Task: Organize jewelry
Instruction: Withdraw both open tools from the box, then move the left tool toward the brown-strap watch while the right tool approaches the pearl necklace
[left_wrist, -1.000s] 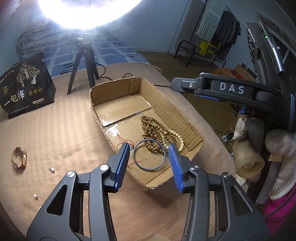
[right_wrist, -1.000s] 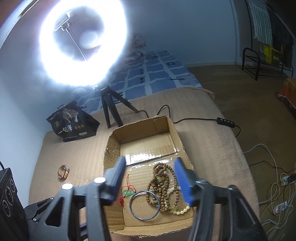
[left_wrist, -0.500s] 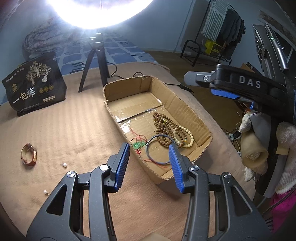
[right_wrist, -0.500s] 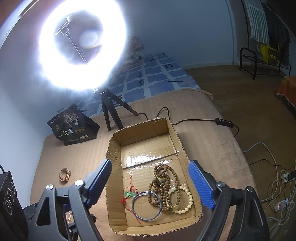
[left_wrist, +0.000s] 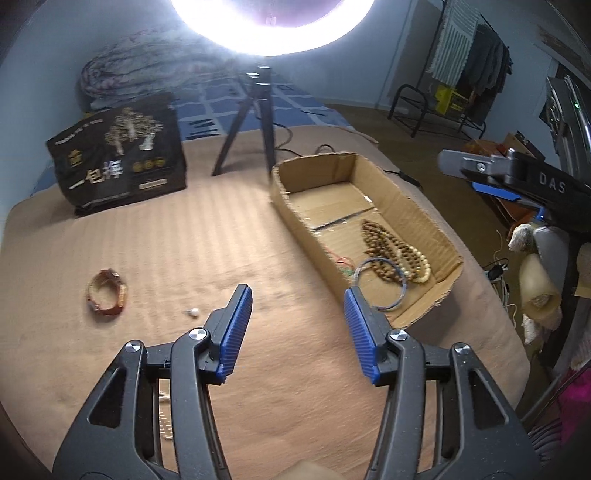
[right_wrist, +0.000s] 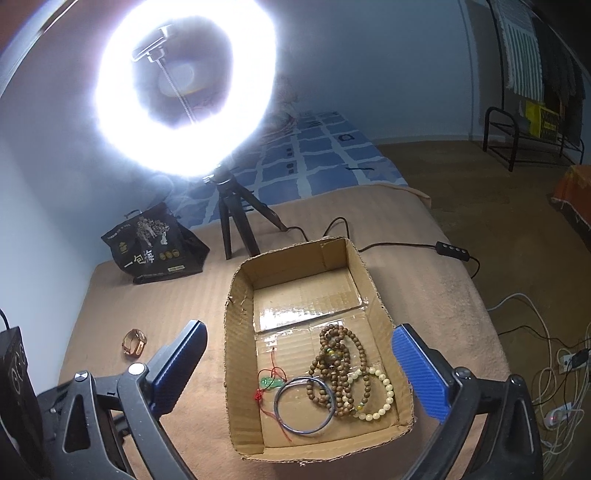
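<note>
Corrugated cardboard box (right_wrist: 236, 332), round beads (right_wrist: 334, 363)

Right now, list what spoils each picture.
Left wrist: the ring light burns out the top edge, the blanket is motion-smeared, fisheye bends the edges. Right wrist: ring-light glare whites out the upper left, tape in the box glints, otherwise sharp.

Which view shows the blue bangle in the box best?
Right wrist: the blue bangle lies whole and sharp on the cardboard box floor beside the beads. Left wrist shows it smaller, blurred, partly hidden behind the box wall and a fingertip.
</note>
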